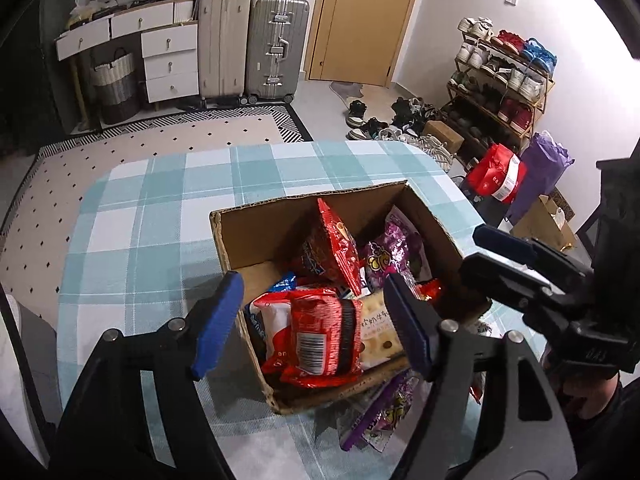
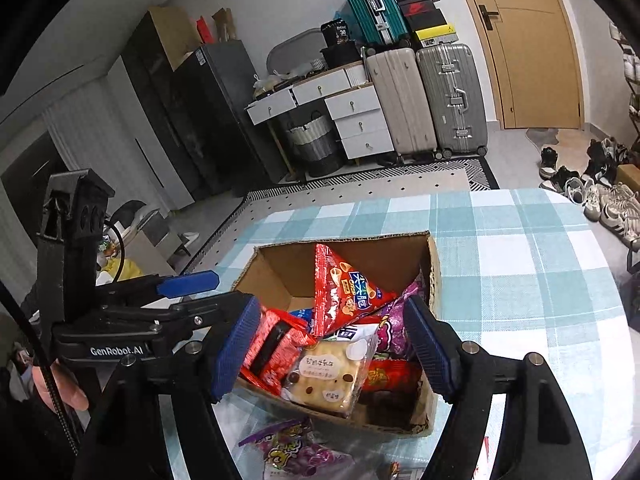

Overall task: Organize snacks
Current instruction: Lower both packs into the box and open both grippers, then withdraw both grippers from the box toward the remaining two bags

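Several snack packets already lie in the cardboard box (image 1: 256, 236), which sits on the plaid-clothed counter (image 1: 132, 216): a red chip bag (image 1: 336, 248) propped upright toward the box's 12 o'clock wall, a purple candy bag (image 1: 390, 254) at its 2 o'clock side, a red-and-white packet (image 1: 316, 336) and a clear-wrapped biscuit pack (image 1: 378, 330) piled at the 6 o'clock end. By that count, most of the sorting looks done.

Left over, as far as can be seen, is another purple candy bag (image 1: 384, 412) lying flat on the counter just outside the box's near wall, at about 6 o'clock from it, plus slivers of red wrapper at the bottom edge of the right wrist view that are too cropped to name.

The left gripper (image 1: 310, 326) hovers over the near end of the box with its jaws apart; the red-and-white packet shows between them, but the pads do not press on it. The right gripper (image 2: 336, 348) likewise stands with jaws apart above the biscuit pack (image 2: 332, 376), gripping nothing. Both look freshly free, so the likely next step is fetching the purple bag off the counter.
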Demonstrator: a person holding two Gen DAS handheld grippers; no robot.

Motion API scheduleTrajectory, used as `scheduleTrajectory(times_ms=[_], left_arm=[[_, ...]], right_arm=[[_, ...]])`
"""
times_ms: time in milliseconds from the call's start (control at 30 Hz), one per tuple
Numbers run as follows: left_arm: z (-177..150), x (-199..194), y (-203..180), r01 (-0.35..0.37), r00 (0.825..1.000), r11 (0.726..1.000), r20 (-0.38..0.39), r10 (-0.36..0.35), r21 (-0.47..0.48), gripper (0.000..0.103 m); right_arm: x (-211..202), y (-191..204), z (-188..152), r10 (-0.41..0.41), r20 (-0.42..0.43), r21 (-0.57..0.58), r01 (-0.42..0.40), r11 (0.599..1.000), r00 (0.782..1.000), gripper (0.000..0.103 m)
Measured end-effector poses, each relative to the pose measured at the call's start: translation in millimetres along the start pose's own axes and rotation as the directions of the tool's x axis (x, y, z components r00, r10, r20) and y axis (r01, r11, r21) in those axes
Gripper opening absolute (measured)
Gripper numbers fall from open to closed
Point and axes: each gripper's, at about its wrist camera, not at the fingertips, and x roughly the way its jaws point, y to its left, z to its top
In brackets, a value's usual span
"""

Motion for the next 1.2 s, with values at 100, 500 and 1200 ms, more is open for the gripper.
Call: scheduleTrajectory(times_ms=[100,500,1200], left_arm=[[-3.1,-9.6,-3.5,-0.007,1.0,1.0,0.013,0.006,0.002,0.071],[-22.7,-49.4,-16.8,-0.058,0.997,0.998,0.04,0.058,-0.007,0.084],[-79.4,-100.5,-40.6,-0.089,0.988,0.995,0.12,0.093,-0.04,0.1]], right_arm=[[-6.9,3.9,1.0,-0.006,0.011,-0.01,0.006,1.0,1.0,0.076],[-42.7,13.2,-5.8,-0.017,0.042,-0.027,0.018,0.999,0.999,0.085],[-118.2,21.2,-54.9,-0.055,0.096,-0.039,0.059,0.997,0.994,0.096]])
